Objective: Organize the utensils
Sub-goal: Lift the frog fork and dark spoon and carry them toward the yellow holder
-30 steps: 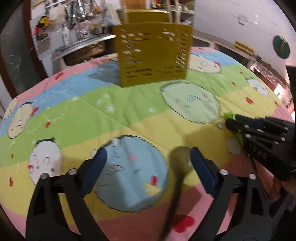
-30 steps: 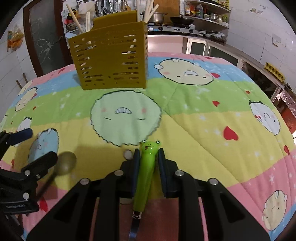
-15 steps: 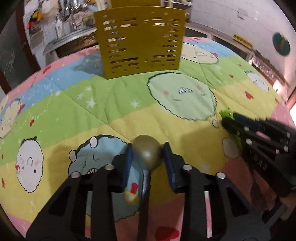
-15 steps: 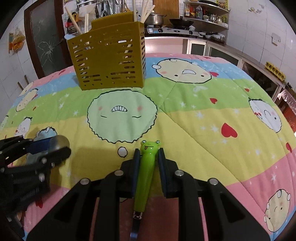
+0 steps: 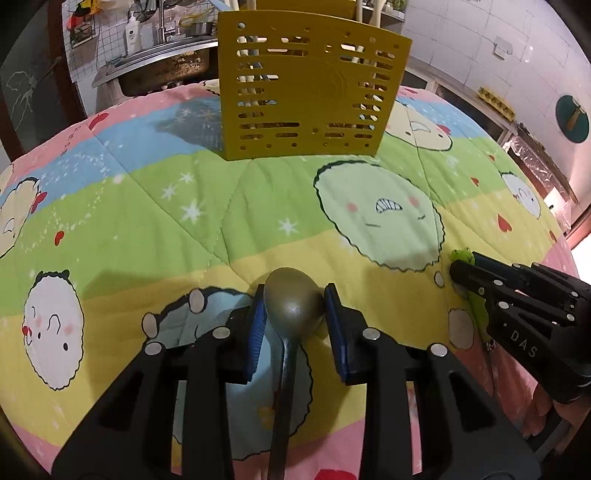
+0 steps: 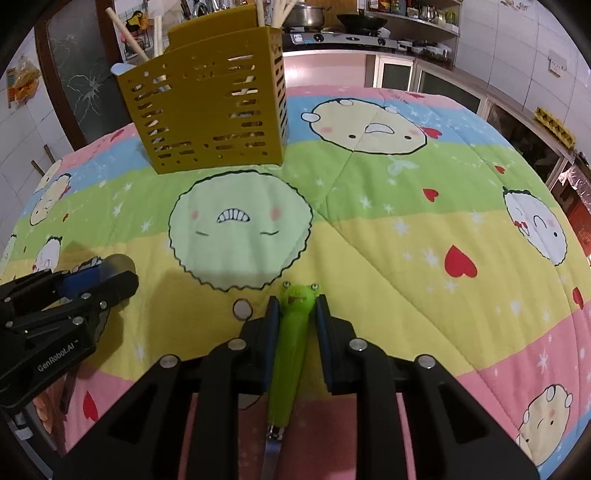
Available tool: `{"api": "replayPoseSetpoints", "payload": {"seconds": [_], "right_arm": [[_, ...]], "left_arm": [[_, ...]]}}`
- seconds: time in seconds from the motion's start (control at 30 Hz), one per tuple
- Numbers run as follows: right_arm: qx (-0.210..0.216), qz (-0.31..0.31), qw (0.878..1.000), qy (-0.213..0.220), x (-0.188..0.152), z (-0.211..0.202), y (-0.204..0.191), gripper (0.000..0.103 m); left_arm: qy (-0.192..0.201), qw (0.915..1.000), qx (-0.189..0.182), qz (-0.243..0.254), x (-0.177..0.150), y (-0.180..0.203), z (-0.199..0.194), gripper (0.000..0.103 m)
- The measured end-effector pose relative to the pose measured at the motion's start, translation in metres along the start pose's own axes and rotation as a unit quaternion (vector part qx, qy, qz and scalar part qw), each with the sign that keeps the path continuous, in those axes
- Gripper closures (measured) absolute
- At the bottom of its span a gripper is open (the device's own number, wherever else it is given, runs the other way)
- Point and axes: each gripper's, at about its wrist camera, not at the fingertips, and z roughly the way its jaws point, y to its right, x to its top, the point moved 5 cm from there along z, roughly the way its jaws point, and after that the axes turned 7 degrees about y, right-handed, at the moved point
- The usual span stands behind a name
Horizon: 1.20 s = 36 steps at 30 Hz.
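Metal spoon [image 5: 291, 310] is pinched at its bowl by the left gripper [image 5: 294, 314], jaws just closed — the green frog-handled utensil [image 6: 291, 332] is clamped by the right gripper [image 6: 294, 314].

I am working in a home kitchen. Behind the yellow utensil holder [image 6: 207, 107] I see a gas stove [image 6: 334, 38] carrying a lidded pot [image 6: 304, 13] and a wok [image 6: 362, 20]. To the holder's left stands a steel sink [image 5: 162, 66], backed by white tiled walls [image 5: 491, 48].
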Motion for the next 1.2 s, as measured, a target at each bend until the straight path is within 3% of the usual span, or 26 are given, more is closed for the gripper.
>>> {"api": "replayPoseSetpoints", "payload": {"seconds": [0.17, 0.47, 0.93, 1.07, 1.2], "right_arm": [[0.0, 0.007, 1.0, 0.018, 0.001, -0.002, 0.001, 0.084], [-0.003, 0.012, 0.995, 0.103, 0.026, -0.04, 0.0, 0.084], [-0.014, -0.008, 0.969, 0.245, 0.059, -0.089, -0.018, 0.084], [-0.018, -0.018, 0.963, 0.268, 0.065, -0.099, -0.024, 0.084], [-0.015, -0.024, 0.963, 0.266, 0.069, -0.098, -0.029, 0.084]], "left_arm": [[0.011, 0.9999, -0.005, -0.005, 0.006, -0.004, -0.002, 0.073], [0.085, 0.9962, -0.004, -0.015, 0.029, -0.015, -0.038, 0.073], [0.237, 0.9715, -0.004, -0.011, 0.061, -0.027, -0.114, 0.077], [0.247, 0.969, -0.008, -0.013, 0.064, -0.033, -0.12, 0.087], [0.227, 0.9739, 0.002, -0.008, 0.067, -0.04, -0.109, 0.087]]}}
